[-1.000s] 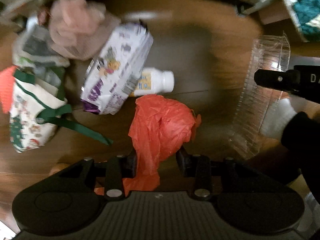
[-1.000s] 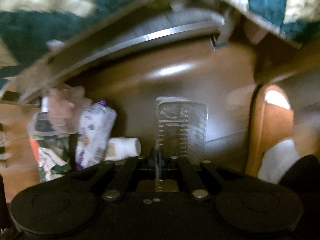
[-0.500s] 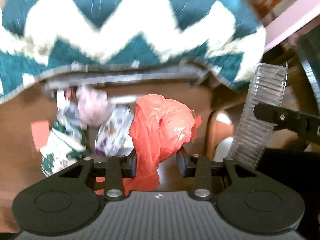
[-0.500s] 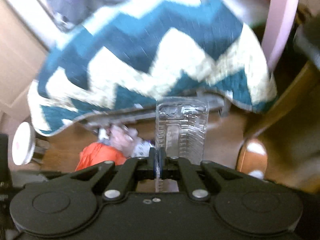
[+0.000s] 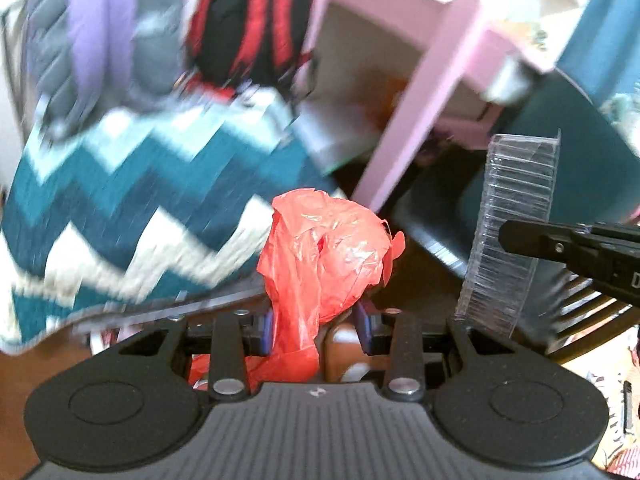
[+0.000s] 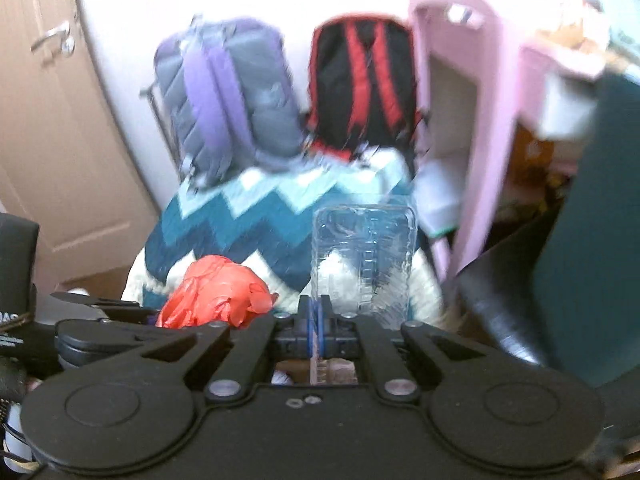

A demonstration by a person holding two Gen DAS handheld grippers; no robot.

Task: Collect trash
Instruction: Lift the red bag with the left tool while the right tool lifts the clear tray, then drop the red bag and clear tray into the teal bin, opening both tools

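Observation:
My left gripper point(image 5: 316, 328) is shut on a crumpled red plastic bag point(image 5: 324, 248), which bulges up between the fingers; the bag also shows in the right wrist view point(image 6: 216, 298) at the lower left. My right gripper point(image 6: 315, 320) is shut on the edge of a clear ribbed plastic container point(image 6: 364, 260), held upright. In the left wrist view the container point(image 5: 508, 232) stands at the right with the right gripper's finger across it. Both grippers are raised off the floor, side by side.
A teal and white zigzag blanket point(image 5: 120, 200) lies ahead. Behind it stand a purple-grey backpack point(image 6: 228, 100) and a black and red backpack point(image 6: 360, 80). Pink furniture point(image 6: 460, 120) stands at the right, a dark round stool or chair point(image 5: 460, 208) beside it, and a door point(image 6: 40, 120) at the left.
Both grippers have lifted and tilted up from the wooden floor with their items held. The floor trash pile has dropped out of view; the blanket, backpacks and pink furniture have come into view.

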